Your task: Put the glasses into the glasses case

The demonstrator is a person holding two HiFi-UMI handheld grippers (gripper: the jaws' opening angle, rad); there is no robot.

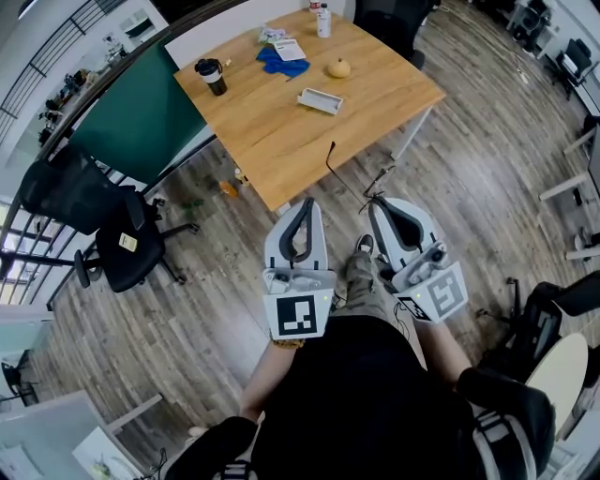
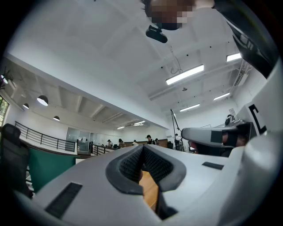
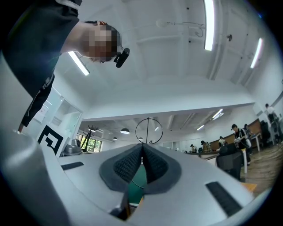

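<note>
The glasses (image 1: pixel 379 176) are thin black wire frames, and my right gripper (image 1: pixel 374 202) is shut on them in the air in front of the wooden table (image 1: pixel 281 141). One temple arm sticks out toward the table edge. In the right gripper view a round lens rim (image 3: pixel 149 118) stands just above the closed tips of the right gripper (image 3: pixel 142 148). The white glasses case (image 1: pixel 321 100) lies on the table, well beyond both grippers. My left gripper (image 1: pixel 307 202) is shut with nothing in it, level with the right one; its tips (image 2: pixel 143 148) meet.
On the table are a black mug (image 1: pixel 212 76), a blue cloth (image 1: pixel 282 63), a yellow round object (image 1: pixel 338 67), a white bottle (image 1: pixel 323 20) and papers (image 1: pixel 287 47). A black office chair (image 1: pixel 127 246) stands on the wood floor at left, beside a green partition (image 1: pixel 141 117).
</note>
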